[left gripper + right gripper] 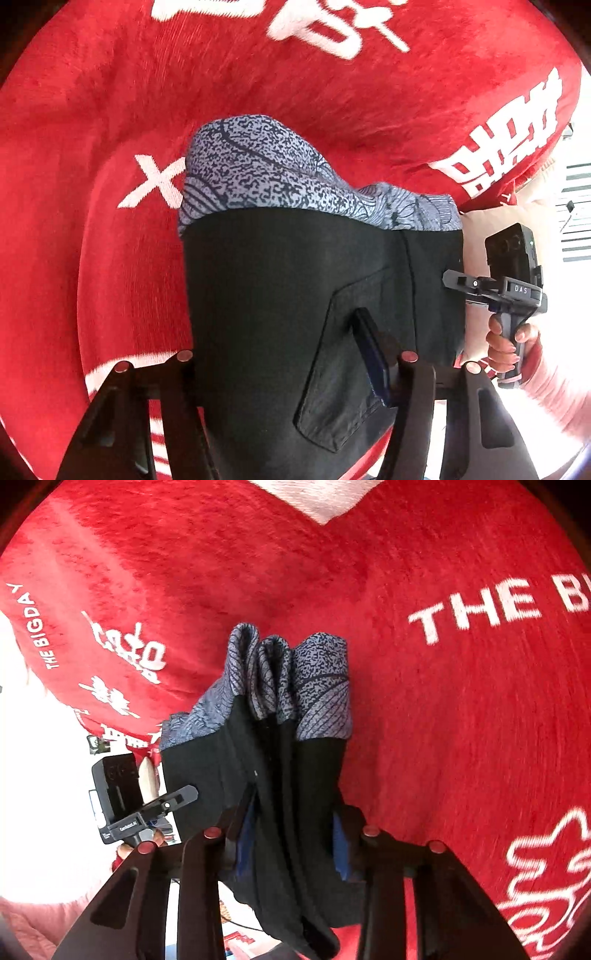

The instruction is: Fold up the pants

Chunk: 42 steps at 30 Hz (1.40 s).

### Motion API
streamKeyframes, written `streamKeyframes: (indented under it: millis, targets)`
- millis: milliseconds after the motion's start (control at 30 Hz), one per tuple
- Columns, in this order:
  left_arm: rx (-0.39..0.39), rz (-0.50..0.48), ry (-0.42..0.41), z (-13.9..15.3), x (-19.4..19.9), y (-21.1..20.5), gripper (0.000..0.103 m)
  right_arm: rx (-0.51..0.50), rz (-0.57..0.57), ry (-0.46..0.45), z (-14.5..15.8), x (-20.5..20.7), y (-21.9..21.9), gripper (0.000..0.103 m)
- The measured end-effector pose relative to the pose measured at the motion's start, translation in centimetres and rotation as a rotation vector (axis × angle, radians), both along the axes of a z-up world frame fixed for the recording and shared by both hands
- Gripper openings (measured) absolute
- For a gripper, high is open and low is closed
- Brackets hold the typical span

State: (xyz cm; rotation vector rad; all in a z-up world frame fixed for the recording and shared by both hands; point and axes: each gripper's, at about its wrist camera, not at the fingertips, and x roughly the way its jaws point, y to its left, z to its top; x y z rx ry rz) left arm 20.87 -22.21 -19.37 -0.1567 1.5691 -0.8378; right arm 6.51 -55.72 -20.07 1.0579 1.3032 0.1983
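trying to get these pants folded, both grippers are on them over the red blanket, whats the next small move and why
Probably lower the pants onto the red blanket and lay them flat. The left gripper and right gripper each pinch the black cloth, which hangs bunched with the patterned cuffs dangling, so no clean fold is possible yet.

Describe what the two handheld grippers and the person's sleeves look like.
Each gripper has black angled fingers with round copper-red studs and blue pads. The right gripper shows a black camera block, a grey pistol handle and a "DAS" label; the left gripper looks the same, with small white lettering. The sleeve is pale pink.
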Motion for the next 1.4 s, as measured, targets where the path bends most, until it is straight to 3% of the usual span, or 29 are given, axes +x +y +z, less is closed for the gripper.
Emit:
streamKeyframes:
  millis: [433, 633, 833, 900, 1000, 1200, 1267, 1300, 1333, 1400]
  targets:
    - [0.029, 0.049, -0.003, 3.7, -6.6, 1.5, 0.063, 0.074, 0.000, 0.007, 3.1, -5.5, 1.8, 0.039]
    - [0.058, 0.040, 0.026, 2.6, -9.6, 2.9, 0.063, 0.085, -0.018, 0.044, 2.1, -8.9, 3.5, 0.039]
    - [0.063, 0.043, 0.024, -0.5, -10.8, 4.3, 0.064, 0.029, -0.043, 0.065, 0.1, -11.0, 5.3, 0.039]
    - [0.061, 0.059, 0.012, -1.1, -10.7, 4.4, 0.070, -0.007, -0.058, 0.060, -0.3, -11.2, 5.3, 0.042]
    - [0.105, 0.063, -0.040, -1.1, -10.8, 4.2, 0.088, -0.047, -0.060, 0.054, -0.5, -11.0, 5.6, 0.048]
    - [0.145, 0.076, -0.088, -0.5, -11.3, 4.3, 0.090, -0.130, -0.082, 0.069, 0.2, -11.3, 6.2, 0.057]
    - [0.178, 0.071, -0.125, 0.0, -11.7, 4.3, 0.090, -0.170, -0.099, 0.082, 0.6, -11.4, 6.6, 0.065]
    - [0.200, 0.063, -0.143, 0.2, -11.9, 4.3, 0.092, -0.199, -0.114, 0.102, 0.9, -11.6, 6.7, 0.068]
    - [0.236, 0.053, -0.164, 0.4, -12.2, 4.3, 0.101, -0.219, -0.124, 0.116, 1.0, -11.8, 6.8, 0.073]
    - [0.291, 0.046, -0.213, 0.8, -12.6, 4.5, 0.102, -0.293, -0.143, 0.173, 1.6, -12.3, 7.1, 0.082]
